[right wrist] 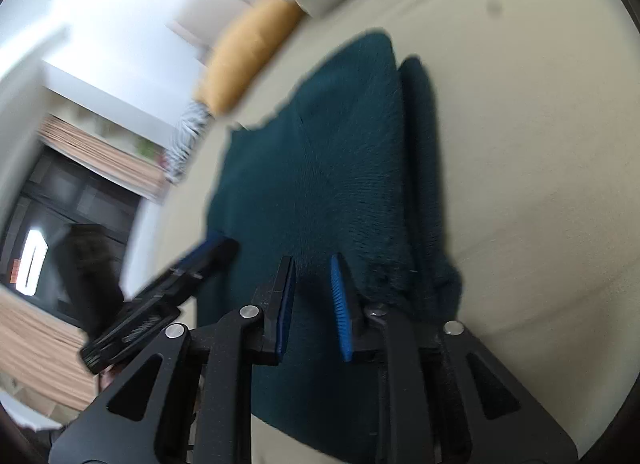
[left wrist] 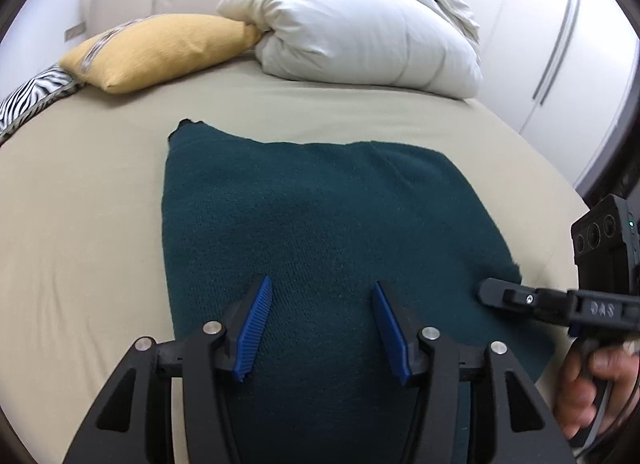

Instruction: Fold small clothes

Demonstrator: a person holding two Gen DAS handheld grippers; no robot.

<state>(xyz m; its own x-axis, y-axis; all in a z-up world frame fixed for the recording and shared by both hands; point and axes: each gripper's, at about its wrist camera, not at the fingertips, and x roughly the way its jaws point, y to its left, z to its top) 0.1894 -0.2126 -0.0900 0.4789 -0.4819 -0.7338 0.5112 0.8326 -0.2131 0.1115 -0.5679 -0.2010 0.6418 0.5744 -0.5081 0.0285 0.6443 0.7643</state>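
A knitted garment [left wrist: 320, 224] lies flat on the bed [left wrist: 80, 204], near its front edge. My left gripper [left wrist: 322, 304] is over its near part; my right gripper [left wrist: 490, 290] reaches its right edge. Pillows [left wrist: 160, 48] lie along the bed's far edge

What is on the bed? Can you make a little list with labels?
garment: dark green knitted cloth, lying flat, already folded over along one side
surface: beige bed sheet
left gripper: open, over the near edge of the cloth
right gripper: open, above the cloth's near right side
behind the cloth: yellow pillow, white duvet, zebra-striped cushion
holding anything: no, neither gripper
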